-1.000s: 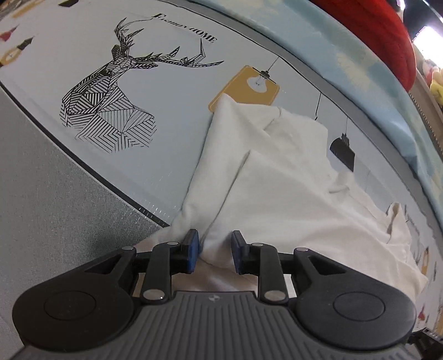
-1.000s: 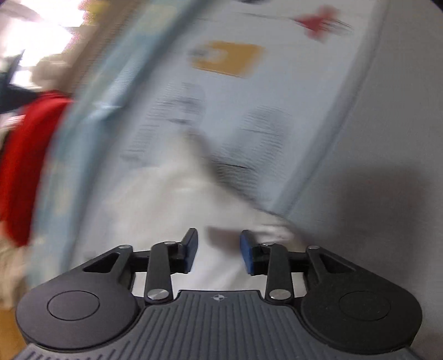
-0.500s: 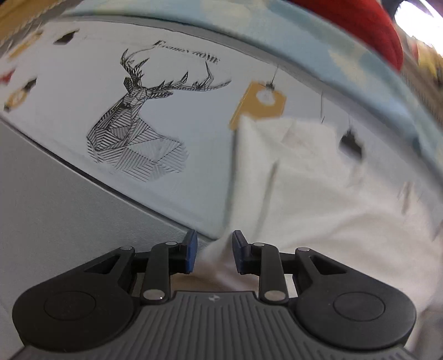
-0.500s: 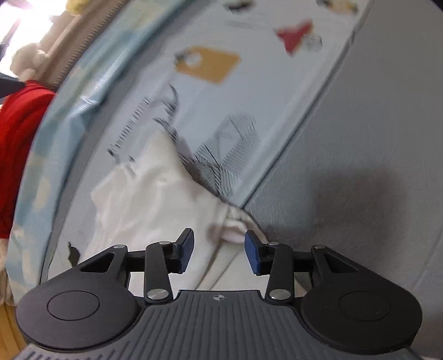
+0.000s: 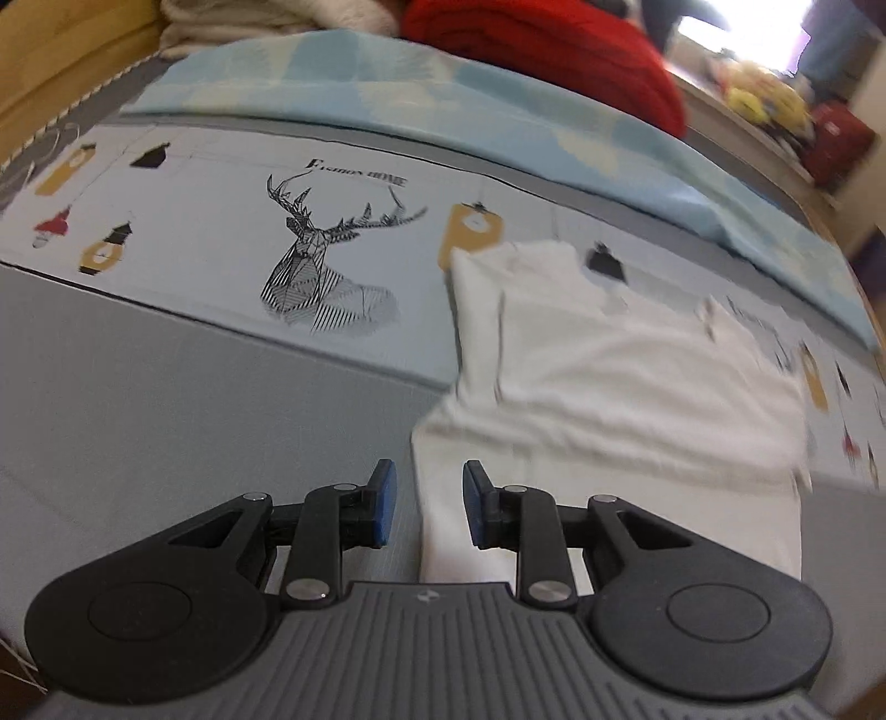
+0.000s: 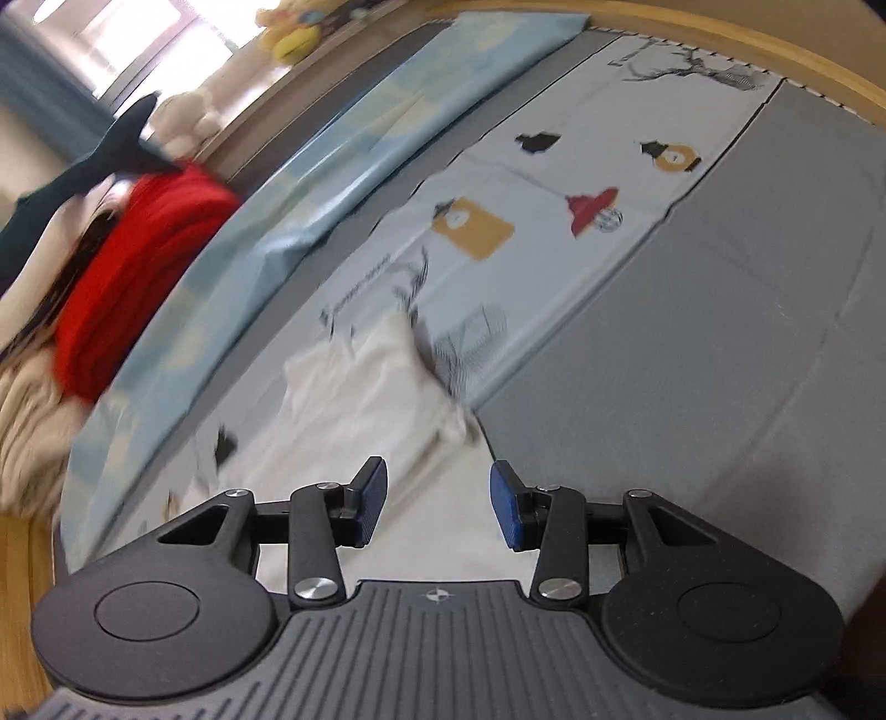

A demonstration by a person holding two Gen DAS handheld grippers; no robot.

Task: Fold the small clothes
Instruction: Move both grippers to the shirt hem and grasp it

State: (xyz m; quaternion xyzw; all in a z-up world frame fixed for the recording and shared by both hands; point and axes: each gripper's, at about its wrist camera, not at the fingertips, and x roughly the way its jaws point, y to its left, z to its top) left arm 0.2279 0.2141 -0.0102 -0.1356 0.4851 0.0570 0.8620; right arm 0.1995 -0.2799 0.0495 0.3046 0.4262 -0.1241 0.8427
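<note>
A small white cotton garment [image 5: 609,376] lies partly folded on a bed, over a pale printed sheet with a black line-drawn deer head [image 5: 326,266] and yellow lantern shapes. Its soft edges are blurred in both views. The left hand-held gripper [image 5: 423,501] hovers low over the garment's near corner, blue pads spread apart with cloth showing between them but not pinched. The right hand-held gripper [image 6: 437,504] is tilted above the garment's other end, its pads spread wider, holding nothing. A light blue blanket [image 5: 498,127] and a red knitted bundle [image 5: 554,50] lie along the far side, cut off at the frame.
</note>
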